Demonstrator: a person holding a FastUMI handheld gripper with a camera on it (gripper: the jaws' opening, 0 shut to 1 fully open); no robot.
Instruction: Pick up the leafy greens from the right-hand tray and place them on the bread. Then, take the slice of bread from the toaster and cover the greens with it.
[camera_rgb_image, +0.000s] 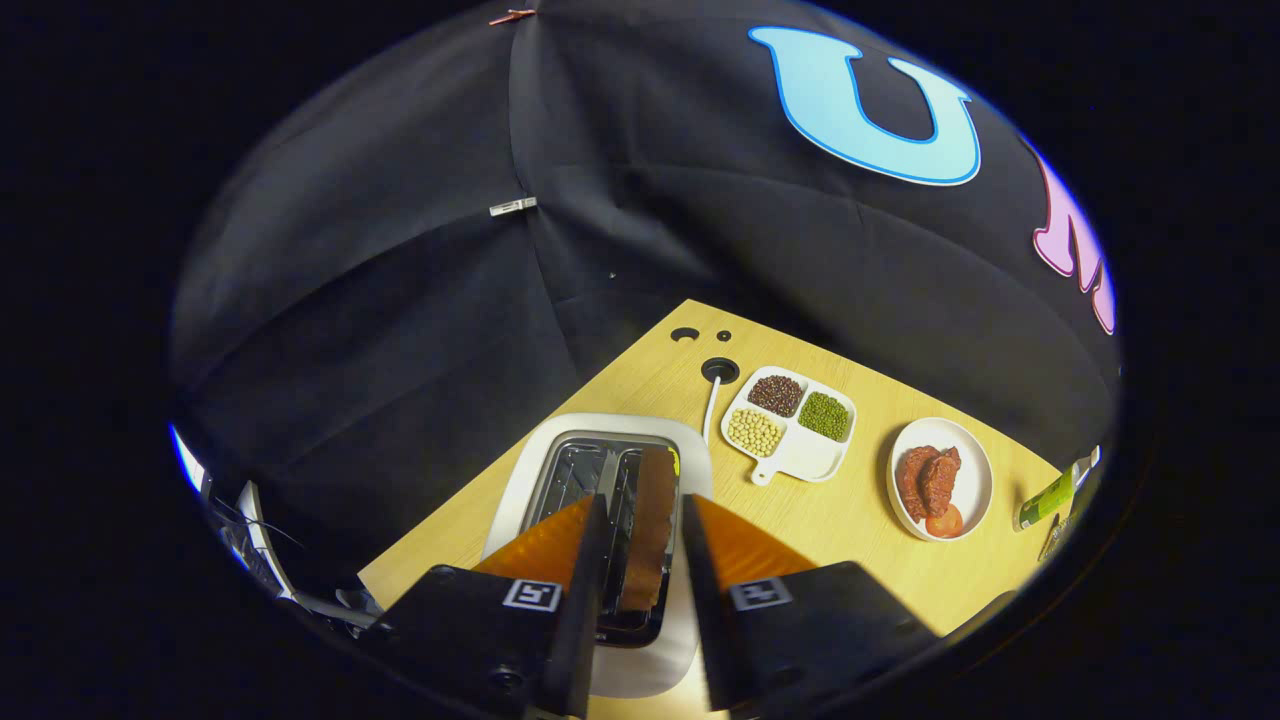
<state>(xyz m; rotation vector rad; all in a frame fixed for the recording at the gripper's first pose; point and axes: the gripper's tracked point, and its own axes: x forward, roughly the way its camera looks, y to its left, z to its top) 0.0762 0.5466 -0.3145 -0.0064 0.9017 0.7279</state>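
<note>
Camera rides the gripper (643, 530), looking steeply down, close above toaster (600, 470).

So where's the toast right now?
The bread slice stands in the white toaster's slot, between the open hand-held gripper's fingers, left of the bean tray.

Gripper (643, 515) pointing downward, fingers (590, 560) parted, flanking the bread slice (652, 520)

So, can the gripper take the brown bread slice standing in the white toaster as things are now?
Probably yes. The gripper has its jaws open on either side of the brown bread slice, which stands up out of the white toaster's slot, and nothing lies between them.
</note>
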